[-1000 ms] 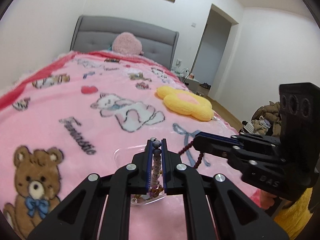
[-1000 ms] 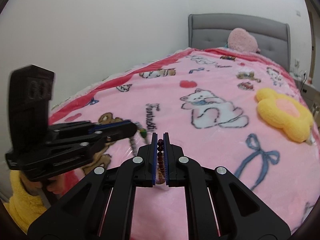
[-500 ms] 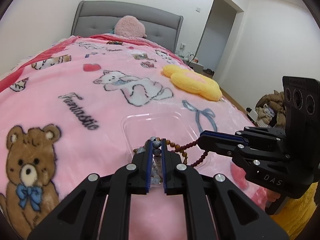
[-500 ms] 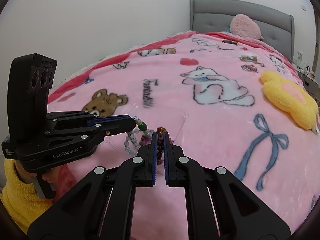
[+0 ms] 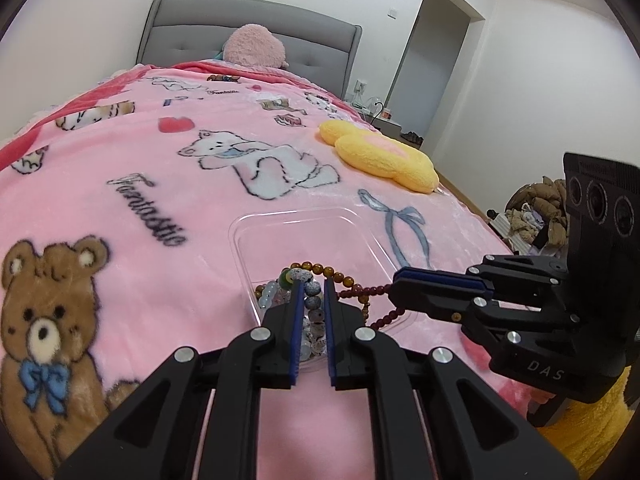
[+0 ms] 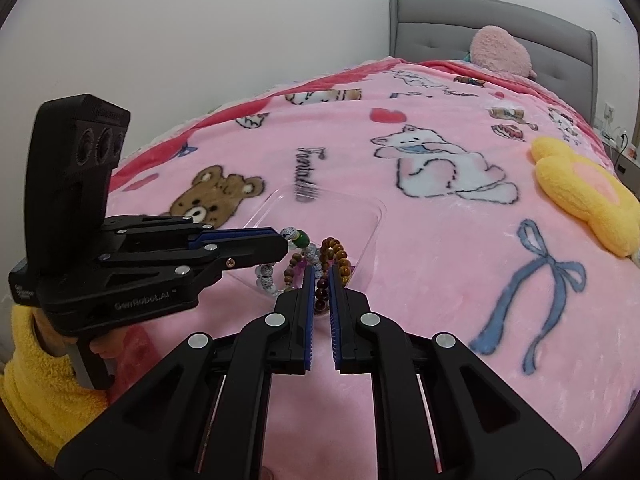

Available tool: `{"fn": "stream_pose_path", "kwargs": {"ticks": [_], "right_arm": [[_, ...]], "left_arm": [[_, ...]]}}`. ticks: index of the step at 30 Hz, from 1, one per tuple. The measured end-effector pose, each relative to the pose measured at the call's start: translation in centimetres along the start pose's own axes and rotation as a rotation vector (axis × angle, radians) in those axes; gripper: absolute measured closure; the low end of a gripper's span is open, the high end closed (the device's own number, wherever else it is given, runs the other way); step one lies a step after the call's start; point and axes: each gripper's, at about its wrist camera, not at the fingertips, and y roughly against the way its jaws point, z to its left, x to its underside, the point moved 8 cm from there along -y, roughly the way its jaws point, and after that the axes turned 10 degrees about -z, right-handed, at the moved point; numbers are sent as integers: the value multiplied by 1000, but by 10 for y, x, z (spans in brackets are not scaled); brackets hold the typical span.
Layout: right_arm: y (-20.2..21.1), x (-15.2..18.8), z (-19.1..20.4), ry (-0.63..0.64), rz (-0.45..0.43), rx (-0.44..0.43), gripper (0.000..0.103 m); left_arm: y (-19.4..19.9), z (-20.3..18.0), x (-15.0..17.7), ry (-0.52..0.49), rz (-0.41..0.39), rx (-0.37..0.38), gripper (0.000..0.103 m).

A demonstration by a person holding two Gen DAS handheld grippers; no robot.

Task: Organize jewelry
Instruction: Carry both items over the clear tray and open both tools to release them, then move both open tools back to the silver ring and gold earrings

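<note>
**A:** Bracelets: in the left wrist view, the left claw (image 5: 311, 294) pinches a speckled grey bracelet (image 5: 313, 300) over the near edge of the clear tray (image 5: 304, 216) on the bed (image 5: 120, 208). I'd lower, then release inside the rim.

**B:** In the right wrist view, the right claw (image 6: 321, 280) is closed on a dark red bead strand (image 6: 321, 296) beside the tiger-eye beads (image 6: 334, 250). Keep the strands apart; they could tangle.
</note>
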Motion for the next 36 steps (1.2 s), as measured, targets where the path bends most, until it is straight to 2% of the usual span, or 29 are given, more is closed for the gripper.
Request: {"fn": "stream_pose_path", "kwargs": {"ticks": [3, 5, 9, 11, 13, 16, 27, 32, 36], "right_arm": [[2, 0, 0, -1, -3, -2, 95], [4, -1, 1, -1, -3, -4, 94], [12, -5, 2, -7, -17, -12, 93], [20, -7, 2, -12, -34, -19, 80], [32, -4, 4, -13, -39, -29, 77], [49, 10, 10, 21, -29, -40, 77], [76, 91, 37, 115, 100, -83, 77], [76, 115, 43, 147, 140, -89, 77], [71, 124, 43, 140, 158, -86, 77]], "left_arm": [[2, 0, -1, 20, -3, 19, 88], [5, -2, -3, 34, -11, 34, 79], [14, -4, -7, 34, -27, 37, 79], [22, -6, -6, 27, -33, 44, 79], [29, -9, -4, 12, -35, 42, 77], [46, -19, 10, -38, -32, 8, 68], [64, -60, 96, -209, 67, 13, 67], [61, -63, 119, -223, 105, 22, 67], [60, -61, 125, -223, 104, 19, 67]]}}
